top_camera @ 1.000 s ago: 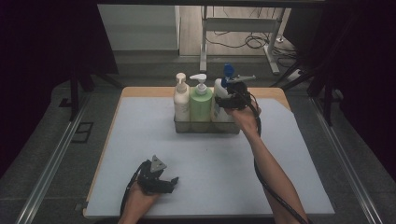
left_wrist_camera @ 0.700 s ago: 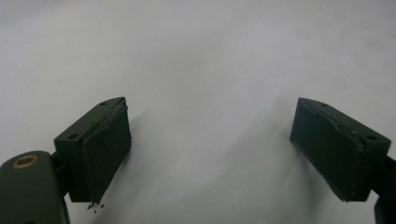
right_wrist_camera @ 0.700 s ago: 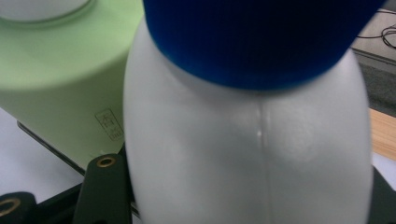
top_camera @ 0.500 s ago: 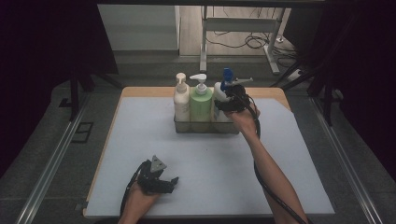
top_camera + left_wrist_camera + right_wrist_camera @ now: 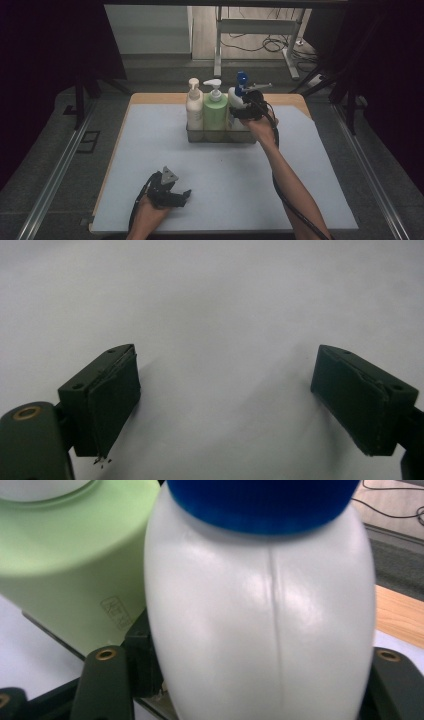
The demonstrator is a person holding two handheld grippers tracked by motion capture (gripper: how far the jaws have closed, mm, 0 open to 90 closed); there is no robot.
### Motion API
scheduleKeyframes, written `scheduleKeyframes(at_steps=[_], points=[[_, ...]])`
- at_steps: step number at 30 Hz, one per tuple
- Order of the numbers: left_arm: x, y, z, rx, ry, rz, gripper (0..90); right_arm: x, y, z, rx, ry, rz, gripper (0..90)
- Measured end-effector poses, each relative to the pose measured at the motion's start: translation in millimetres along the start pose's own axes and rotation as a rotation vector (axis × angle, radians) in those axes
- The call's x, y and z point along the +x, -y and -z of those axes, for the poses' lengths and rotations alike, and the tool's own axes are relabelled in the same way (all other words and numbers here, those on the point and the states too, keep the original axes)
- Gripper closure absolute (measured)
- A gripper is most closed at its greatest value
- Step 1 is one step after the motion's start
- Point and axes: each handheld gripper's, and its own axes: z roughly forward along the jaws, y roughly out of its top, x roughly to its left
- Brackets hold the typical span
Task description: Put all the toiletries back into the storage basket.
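Observation:
A wire rack (image 5: pixel 220 136) at the back of the table holds a cream pump bottle (image 5: pixel 194 107), a green pump bottle (image 5: pixel 215 111) and a white bottle with a blue pump (image 5: pixel 236 96). My right gripper (image 5: pixel 240 112) reaches in from the right. Its jaws sit on either side of the white bottle (image 5: pixel 260 630), touching its flanks, and they have just been opening a little. The green bottle (image 5: pixel 75 565) stands right beside it. Near the front left, my left gripper (image 5: pixel 186 194) rests on the white mat (image 5: pixel 215 300), wide open with nothing between its fingers (image 5: pixel 115 400).
The white mat (image 5: pixel 150 150) covers most of the wooden table, whose bare edge (image 5: pixel 155 98) runs along the back. Metal rails (image 5: pixel 55 175) flank both sides. A table frame and cables (image 5: pixel 270 45) lie on the floor beyond.

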Motion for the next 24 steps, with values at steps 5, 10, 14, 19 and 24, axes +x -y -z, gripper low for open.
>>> scheduleKeyframes(at_steps=[5,10,14,19,24], points=[[0.0,0.0,0.0,0.0,0.0,0.0,12.1,-0.1,2.7,5.6,0.004,-0.006,0.011,34.8],[0.0,0.0,0.0,0.0,0.0,-0.001,12.1,-1.7,6.5,11.3,-0.002,-0.016,0.011,34.8],[0.0,0.0,0.0,0.0,0.0,-0.001,12.1,-4.8,11.3,15.9,0.001,-0.039,0.004,35.7],[0.0,0.0,0.0,0.0,0.0,-0.001,12.1,-9.4,18.2,22.8,-0.004,-0.071,-0.009,36.7],[0.0,0.0,0.0,0.0,-0.001,-0.001,12.1,-9.2,25.0,29.7,0.002,-0.085,0.002,35.8]])
